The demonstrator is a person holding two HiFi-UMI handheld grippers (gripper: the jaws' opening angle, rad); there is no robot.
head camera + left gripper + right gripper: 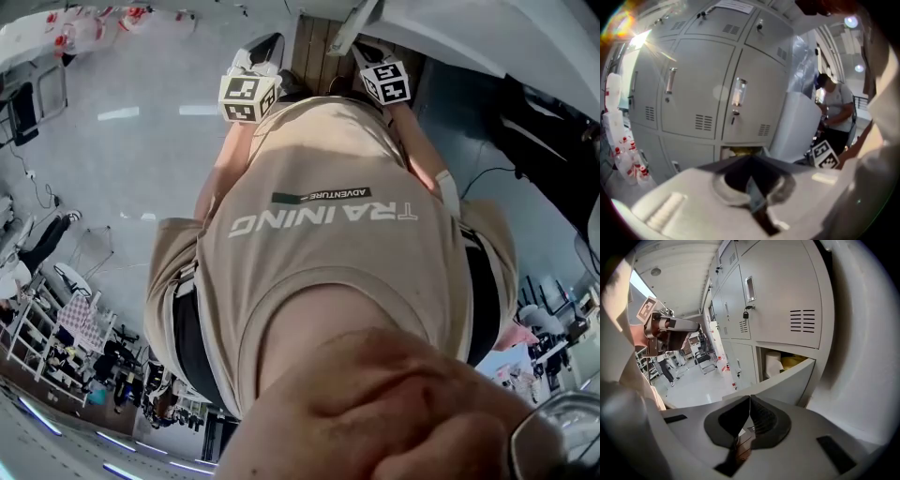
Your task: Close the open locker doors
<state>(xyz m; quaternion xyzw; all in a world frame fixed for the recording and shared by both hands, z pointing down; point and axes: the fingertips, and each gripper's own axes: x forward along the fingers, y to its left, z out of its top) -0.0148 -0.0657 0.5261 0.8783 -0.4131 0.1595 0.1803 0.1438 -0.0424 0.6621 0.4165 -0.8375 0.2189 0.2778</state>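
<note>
Shirt [328, 244] reads TRAINING ADVENTURE; left tool [751, 159], right tool [750, 398] closed, facing lockers [783, 301]

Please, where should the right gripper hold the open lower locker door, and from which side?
Likely the thin top edge of the open door, near its free end, from above: that edge lies bare just ahead of the right gripper, now shut.
</note>
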